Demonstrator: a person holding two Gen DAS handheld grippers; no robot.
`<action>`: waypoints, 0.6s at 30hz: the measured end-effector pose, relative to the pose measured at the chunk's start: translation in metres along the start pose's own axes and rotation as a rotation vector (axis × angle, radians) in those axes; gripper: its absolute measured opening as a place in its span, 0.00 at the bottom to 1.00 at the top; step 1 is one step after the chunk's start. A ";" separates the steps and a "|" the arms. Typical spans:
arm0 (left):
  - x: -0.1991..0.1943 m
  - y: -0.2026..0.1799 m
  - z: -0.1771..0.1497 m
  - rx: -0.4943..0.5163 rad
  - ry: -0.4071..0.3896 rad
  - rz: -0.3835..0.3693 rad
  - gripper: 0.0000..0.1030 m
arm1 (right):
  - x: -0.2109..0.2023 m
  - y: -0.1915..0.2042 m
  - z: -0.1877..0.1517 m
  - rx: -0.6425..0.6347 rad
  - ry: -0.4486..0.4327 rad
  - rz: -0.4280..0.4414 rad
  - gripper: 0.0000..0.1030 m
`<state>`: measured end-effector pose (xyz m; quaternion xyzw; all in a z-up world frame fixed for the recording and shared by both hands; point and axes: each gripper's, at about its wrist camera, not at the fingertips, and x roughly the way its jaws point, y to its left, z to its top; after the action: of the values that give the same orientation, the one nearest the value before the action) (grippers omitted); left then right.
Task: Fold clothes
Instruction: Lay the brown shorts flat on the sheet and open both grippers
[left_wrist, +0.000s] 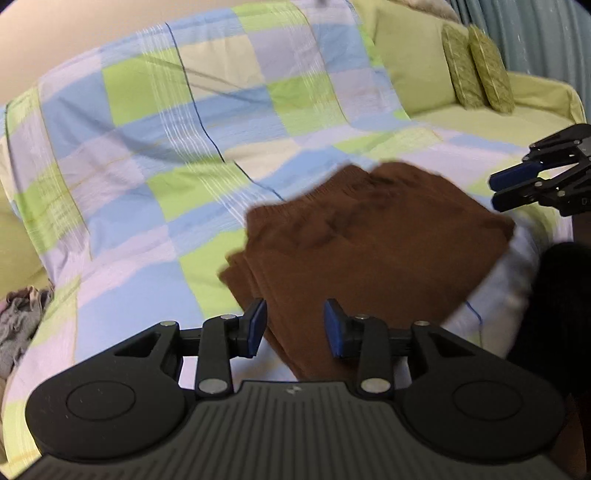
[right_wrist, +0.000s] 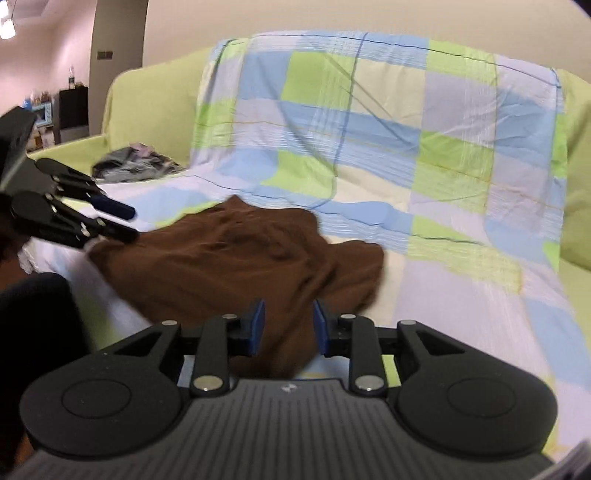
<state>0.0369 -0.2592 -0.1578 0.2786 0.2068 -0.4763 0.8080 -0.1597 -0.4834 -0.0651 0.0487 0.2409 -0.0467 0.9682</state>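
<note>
Your brown knitted garment (left_wrist: 376, 236) lies bunched on the checked blue, green and lilac sheet (left_wrist: 155, 155) that covers the green sofa (left_wrist: 417, 70), close to the seat's front edge. It is already doubled over itself, with a ribbed hem showing at its far side, so the fold looks partly made, not finished.

Your left hand-held gripper (left_wrist: 294, 326) sits at the garment's near edge with its blue pads parted. Brown cloth shows in the gap, but the pads do not appear to press on it, so read it as released. Your right hand-held gripper (right_wrist: 288, 326) is at the other near corner of the garment, jaws parted more narrowly. Cloth again lies between the pads, and they seem to stand clear of it. The blur makes that less sure. In the left wrist view the same gripper (left_wrist: 496, 192) shows a slim gap between its fingers.

Having both grippers on the near edge, one toward each end, suits taking two corners at once, so the cloth lifts evenly and folds away from you onto the sheet.

A heap of grey clothing (right_wrist: 136, 164) waits near the sofa's far arm, well apart from your work.
</note>
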 end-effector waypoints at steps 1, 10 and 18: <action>0.001 -0.001 0.000 -0.002 0.004 0.004 0.40 | 0.005 0.003 -0.003 0.011 0.026 0.003 0.25; -0.008 -0.001 0.011 -0.061 0.049 0.045 0.44 | -0.004 0.024 -0.003 0.098 0.080 -0.042 0.37; -0.018 0.001 0.008 -0.074 0.034 0.046 0.50 | -0.032 0.037 0.009 0.138 0.063 -0.057 0.67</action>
<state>0.0299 -0.2523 -0.1401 0.2614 0.2316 -0.4447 0.8248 -0.1796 -0.4460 -0.0398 0.1102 0.2687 -0.0892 0.9527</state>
